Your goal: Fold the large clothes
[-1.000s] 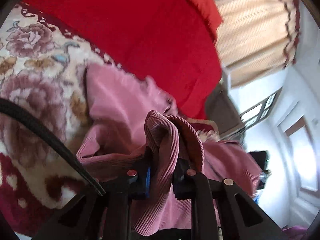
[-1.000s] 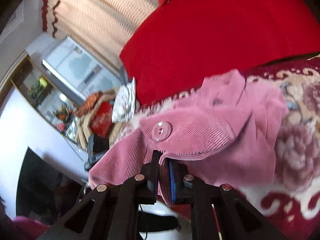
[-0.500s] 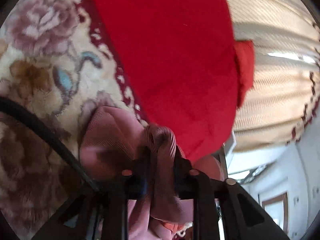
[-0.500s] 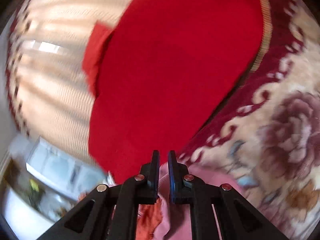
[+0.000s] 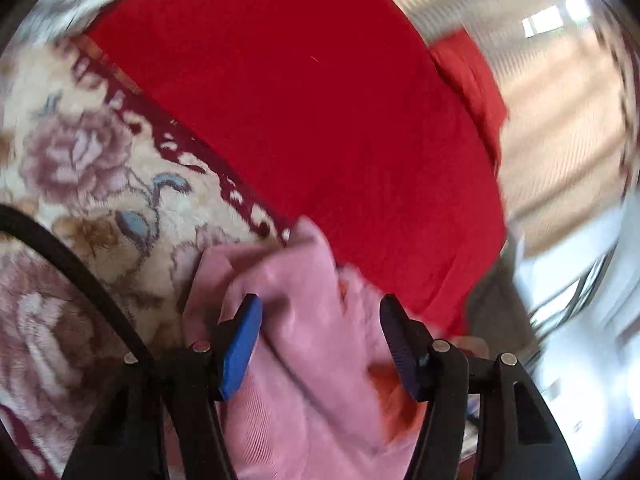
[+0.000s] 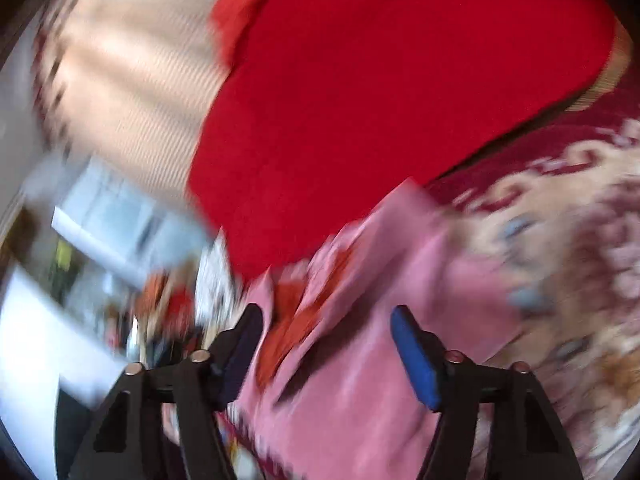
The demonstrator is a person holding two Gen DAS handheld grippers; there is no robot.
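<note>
A pink corduroy garment (image 5: 304,344) lies on a floral blanket (image 5: 100,184), its far edge reaching a red cover (image 5: 320,112). My left gripper (image 5: 320,312) hovers over the garment; its jaws are opening, the cloth lies below them and the blue pads do not press it. In the blurred right wrist view the same pink garment (image 6: 360,380), with orange showing in its folds, lies under my right gripper (image 6: 326,320). Its jaws are opening too and nothing is pinched between the fingers.
A red cover (image 6: 400,100) fills the bed behind the garment, with a red pillow (image 5: 472,76) at its far end. Striped beige curtains (image 6: 132,80) hang beyond. A black cable (image 5: 72,264) crosses the left wrist view. Cluttered furniture (image 6: 120,240) stands off the bed's side.
Both grippers were shut on folds of the pink garment; now both stand apart and the cloth has dropped onto the blanket. Both views have swung across the bed.
</note>
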